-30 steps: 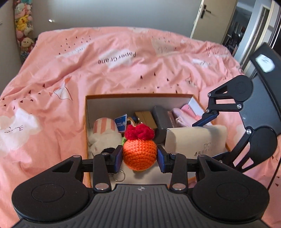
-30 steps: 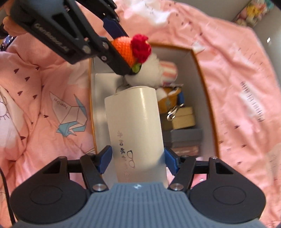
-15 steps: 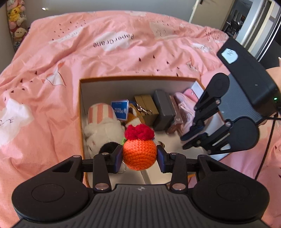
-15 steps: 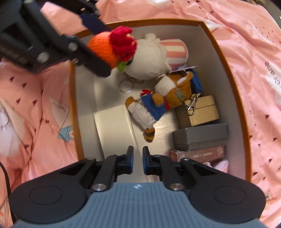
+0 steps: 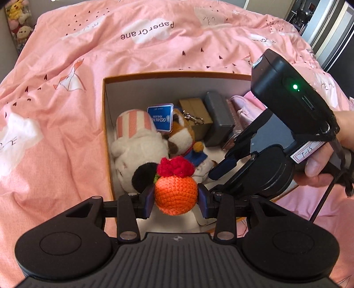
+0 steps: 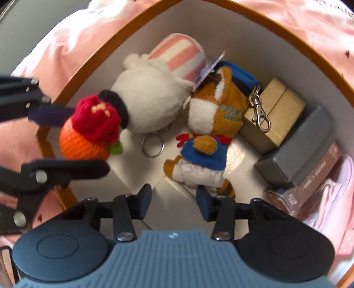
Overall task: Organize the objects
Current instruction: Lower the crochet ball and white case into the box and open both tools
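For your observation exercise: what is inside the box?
In the box: white plush, brown plush, tan, grey boxes. The right gripper covers part of the floor.

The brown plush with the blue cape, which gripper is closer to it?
Right. The right gripper is down inside the box, empty jaws opening just short of the brown plush. The left gripper holds the orange ball farther off, near the box's edge.

Pink duvet (image 5: 88, 93) printed "PaperCrane"; plush toys (image 5: 18, 20) stacked far left corner.
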{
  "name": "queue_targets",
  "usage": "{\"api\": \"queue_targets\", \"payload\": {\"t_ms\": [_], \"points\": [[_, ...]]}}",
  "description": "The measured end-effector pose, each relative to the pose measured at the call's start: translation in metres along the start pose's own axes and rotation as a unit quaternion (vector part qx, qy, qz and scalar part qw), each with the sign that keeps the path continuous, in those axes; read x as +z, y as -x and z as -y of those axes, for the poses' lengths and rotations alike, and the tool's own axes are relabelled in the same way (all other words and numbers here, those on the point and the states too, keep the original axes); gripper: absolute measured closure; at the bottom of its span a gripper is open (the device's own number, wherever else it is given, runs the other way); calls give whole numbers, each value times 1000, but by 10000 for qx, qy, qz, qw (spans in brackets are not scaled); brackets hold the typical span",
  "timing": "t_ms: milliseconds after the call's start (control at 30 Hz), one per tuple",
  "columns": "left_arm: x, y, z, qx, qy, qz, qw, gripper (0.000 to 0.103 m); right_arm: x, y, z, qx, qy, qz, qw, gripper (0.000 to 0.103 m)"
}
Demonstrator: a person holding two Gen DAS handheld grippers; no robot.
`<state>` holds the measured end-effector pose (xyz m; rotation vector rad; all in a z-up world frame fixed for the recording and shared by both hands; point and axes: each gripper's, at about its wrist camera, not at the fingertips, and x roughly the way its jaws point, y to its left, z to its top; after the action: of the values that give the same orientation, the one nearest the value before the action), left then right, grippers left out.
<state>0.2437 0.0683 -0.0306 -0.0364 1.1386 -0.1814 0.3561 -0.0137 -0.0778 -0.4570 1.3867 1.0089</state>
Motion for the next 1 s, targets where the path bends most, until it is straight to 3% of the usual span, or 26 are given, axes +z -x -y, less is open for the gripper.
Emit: {"api": "queue_targets", "payload": {"t_ms": [200,567,833,1000], "points": [[0,-2,-2,-57,21,-8,10000,58,4,-10,0,-142,-481,-13,9987,50],[-4,-15,9,-81,-258,-198,9994,58,-6,-2,3,-595,-252,-168,9978,56],[-5,-17,20,-143,-418,-260,9987,58,-7,18,1,-517,-173,203,9983,58],[-1,-30,19,-140,-330,-486,9982,58,-15,49,-5,-834,1,553,9950,57]]}}
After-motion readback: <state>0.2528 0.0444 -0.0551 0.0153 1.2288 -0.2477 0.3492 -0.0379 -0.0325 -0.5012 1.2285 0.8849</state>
